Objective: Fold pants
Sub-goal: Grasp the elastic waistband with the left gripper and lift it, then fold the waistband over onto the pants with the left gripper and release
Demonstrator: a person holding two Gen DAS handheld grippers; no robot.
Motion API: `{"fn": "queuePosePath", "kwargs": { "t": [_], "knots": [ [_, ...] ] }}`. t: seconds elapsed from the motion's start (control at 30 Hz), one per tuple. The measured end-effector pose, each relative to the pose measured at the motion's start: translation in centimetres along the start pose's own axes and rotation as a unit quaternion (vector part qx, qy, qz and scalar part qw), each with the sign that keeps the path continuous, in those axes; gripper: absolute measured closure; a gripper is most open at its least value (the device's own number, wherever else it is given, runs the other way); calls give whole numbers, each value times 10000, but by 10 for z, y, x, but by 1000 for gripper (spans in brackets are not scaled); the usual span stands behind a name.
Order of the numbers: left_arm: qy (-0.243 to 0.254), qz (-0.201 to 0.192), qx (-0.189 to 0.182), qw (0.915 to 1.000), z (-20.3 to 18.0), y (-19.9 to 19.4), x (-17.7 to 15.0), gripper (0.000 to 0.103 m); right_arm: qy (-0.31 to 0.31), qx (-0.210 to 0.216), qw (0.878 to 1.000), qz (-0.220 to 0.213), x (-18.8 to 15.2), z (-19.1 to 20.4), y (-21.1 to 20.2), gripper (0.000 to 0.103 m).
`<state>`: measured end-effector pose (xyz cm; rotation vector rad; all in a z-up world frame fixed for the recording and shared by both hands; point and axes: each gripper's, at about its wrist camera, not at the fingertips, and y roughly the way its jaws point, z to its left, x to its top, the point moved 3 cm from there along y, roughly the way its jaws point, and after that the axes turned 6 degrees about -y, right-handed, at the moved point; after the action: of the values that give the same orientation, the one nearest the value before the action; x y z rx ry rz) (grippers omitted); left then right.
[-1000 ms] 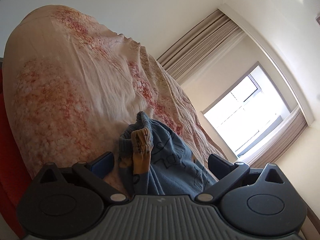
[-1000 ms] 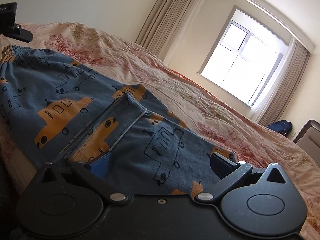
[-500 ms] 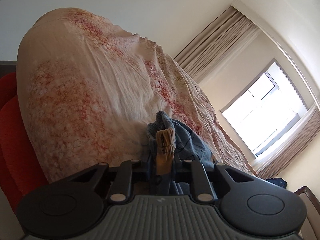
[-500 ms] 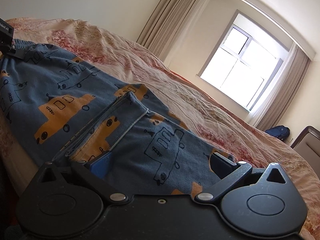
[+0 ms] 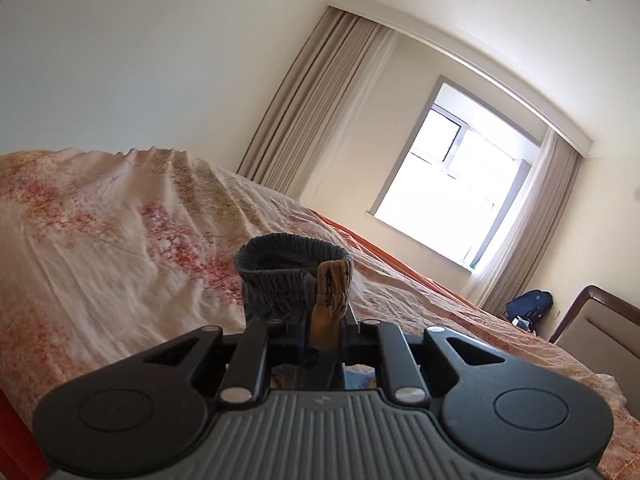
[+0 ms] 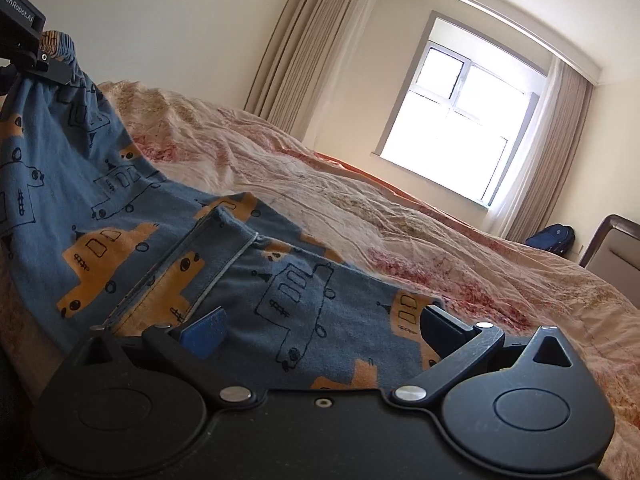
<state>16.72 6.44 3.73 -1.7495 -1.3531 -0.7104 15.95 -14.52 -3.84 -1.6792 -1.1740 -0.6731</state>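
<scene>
Two grips: left gripper (image 5: 320, 330) jaws clamped on pants (image 6: 168, 216) waistband, lifted off bed (image 6: 400, 216); right gripper (image 6: 320, 326) jaws apart over legs. Soft, light, floppy; take hems.

Blue pants (image 6: 120, 200) — orange cars; pink-blotched bedspread (image 6: 400, 232).

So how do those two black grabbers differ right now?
The left gripper is shut on the pants' waistband and holds it up off the bed; the right gripper is open, its fingers spread over the pants lying flat. The left grips cloth; the right grips nothing. Both are black and point toward the window.
</scene>
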Motion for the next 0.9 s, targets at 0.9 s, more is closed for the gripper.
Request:
{"fn": "queuePosePath", "kwargs": {
  "t": [0.9],
  "knots": [
    [1952, 2177, -1690, 9412, -177, 52, -161, 82, 889, -1793, 9797, 128, -94, -130, -40, 0]
  ]
}}
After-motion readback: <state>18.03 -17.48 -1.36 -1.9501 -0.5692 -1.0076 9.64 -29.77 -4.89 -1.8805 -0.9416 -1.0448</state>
